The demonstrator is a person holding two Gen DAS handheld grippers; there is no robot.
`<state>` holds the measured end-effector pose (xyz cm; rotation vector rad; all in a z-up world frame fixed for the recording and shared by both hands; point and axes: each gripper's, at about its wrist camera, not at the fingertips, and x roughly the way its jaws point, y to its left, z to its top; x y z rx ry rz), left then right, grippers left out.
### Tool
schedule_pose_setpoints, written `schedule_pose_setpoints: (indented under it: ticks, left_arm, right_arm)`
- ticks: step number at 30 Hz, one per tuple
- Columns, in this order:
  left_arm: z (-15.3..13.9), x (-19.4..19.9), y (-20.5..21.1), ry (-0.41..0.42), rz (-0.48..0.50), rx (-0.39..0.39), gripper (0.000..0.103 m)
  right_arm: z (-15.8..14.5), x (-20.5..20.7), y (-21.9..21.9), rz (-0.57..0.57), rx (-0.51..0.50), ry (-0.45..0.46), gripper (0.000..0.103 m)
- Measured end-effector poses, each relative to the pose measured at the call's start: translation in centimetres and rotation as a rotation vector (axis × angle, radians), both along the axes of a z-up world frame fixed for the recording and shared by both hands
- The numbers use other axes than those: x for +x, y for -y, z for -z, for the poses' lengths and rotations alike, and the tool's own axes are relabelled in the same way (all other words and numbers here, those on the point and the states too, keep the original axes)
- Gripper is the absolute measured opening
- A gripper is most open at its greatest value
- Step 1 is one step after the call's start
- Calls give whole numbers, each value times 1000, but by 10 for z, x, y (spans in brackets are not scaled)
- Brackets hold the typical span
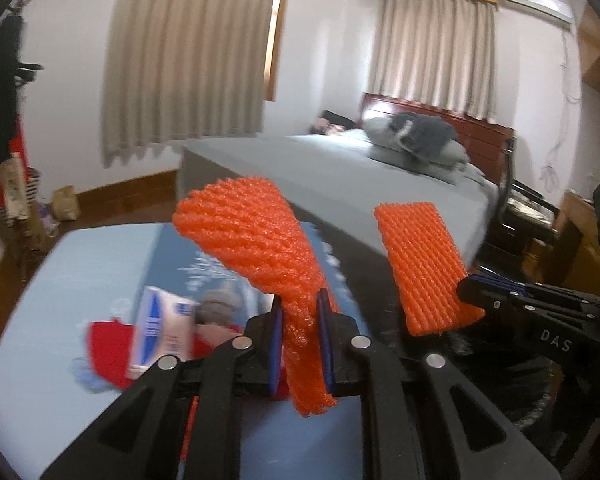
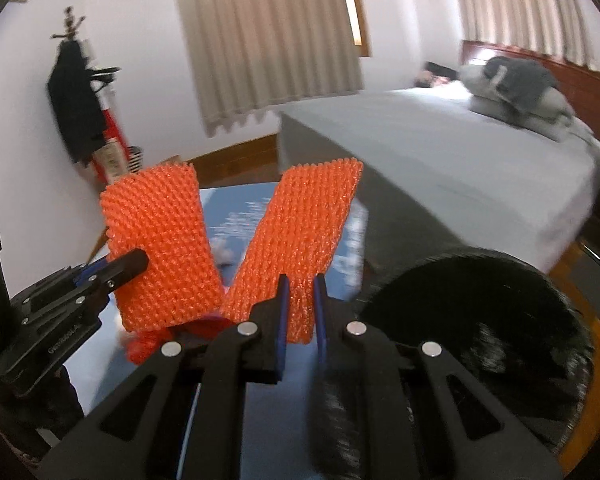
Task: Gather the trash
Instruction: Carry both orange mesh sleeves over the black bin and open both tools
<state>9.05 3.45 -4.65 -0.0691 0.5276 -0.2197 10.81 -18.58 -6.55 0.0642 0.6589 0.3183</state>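
**Two orange foam nets up, one per gripper**

Round black bin lined w/ a black plastic bag (image 2: 480,320) low at right in right-wrist view – inside dark, contents can't be told.

Count: 2 orange foam-mesh fruit sleeves, 2 grippers, 1 bin, 1 small box.

Left gripper (image 1: 299,344) clamped tight on first orange foam-mesh sleeve (image 1: 252,236) near its lower end; sleeve pinched narrow between the blue pads, fanning out wide and rounded above, short tail hanging below. Right gripper (image 2: 299,312) likewise clamped on second orange foam-mesh sleeve (image 2: 300,232), flat and roughly rectangular, standing up tilted right. Both sleeves off the surface, side by side, near each other; whether touching can't be told. Knitted, bumpy lattice texture, soft-looking foam.

Below: glossy pale-blue table w/ printed picture (image 1: 80,264). On it a white-and-blue upright carton (image 1: 160,332), partly over a red patch of the print.

Behind – grey-sheeted bed (image 1: 340,176) w/ folded grey bedding, dark wood headboard, beige pleated curtains (image 1: 188,52).
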Motion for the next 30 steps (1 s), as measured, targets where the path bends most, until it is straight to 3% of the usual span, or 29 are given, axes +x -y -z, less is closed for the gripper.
schedule_pose_setpoints:
  ticks: [7, 15, 17, 20, 21, 26, 28, 30]
  left_arm:
    - [6, 19, 62, -27, 139, -24, 16]
    - [22, 34, 125, -74, 283, -28, 16]
    - [26, 34, 133, -86, 311, -22, 20]
    - [30, 37, 138, -101, 316, -21, 45]
    - [30, 35, 135, -99, 311, -24, 52]
    - [28, 32, 114, -82, 248, -8, 66]
    - [27, 32, 99, -72, 206, 8, 73]
    - [24, 30, 80, -60, 151, 27, 76]
  right_arm:
    - [18, -12, 68, 164, -29, -34, 11]
    - [43, -25, 115, 294, -68, -83, 12]
    - [49, -28, 124, 320, -73, -100, 13]
    - [58, -31, 131, 349, -85, -122, 17]
    - [60, -31, 131, 355, -88, -126, 23]
    - [57, -27, 127, 374, -95, -116, 60]
    - [52, -25, 120, 375, -94, -95, 82]
    - [46, -19, 113, 361, -81, -64, 88]
